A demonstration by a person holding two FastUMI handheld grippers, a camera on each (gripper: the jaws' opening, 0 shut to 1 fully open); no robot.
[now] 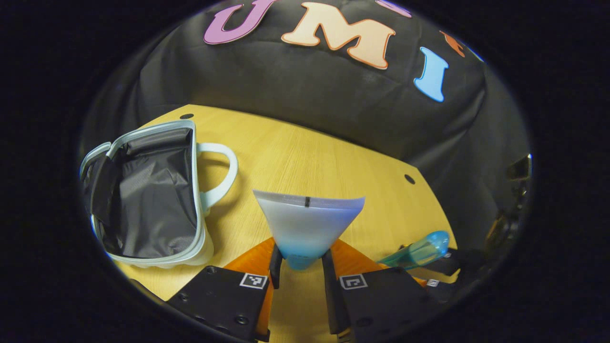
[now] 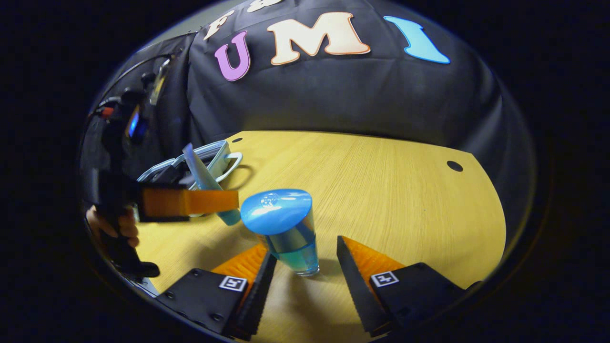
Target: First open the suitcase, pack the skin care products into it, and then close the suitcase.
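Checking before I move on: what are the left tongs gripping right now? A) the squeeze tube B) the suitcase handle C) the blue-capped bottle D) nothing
A: in the left gripper view the left tongs are closed on the narrow end of the squeeze tube, above the table.

Left gripper [image 1: 301,267] jaws clamped — right gripper [image 2: 305,267] jaws apparently wide apart.

I see both views dimly lit, the light falling from above onto the wooden table [image 1: 333,162], which glows warm while the surroundings sink into dark. The bottle [image 2: 286,228] cap carries a small glare spot. The other gripper [image 2: 190,202] smears with motion blur. Fisheye bending curves the table's edges.
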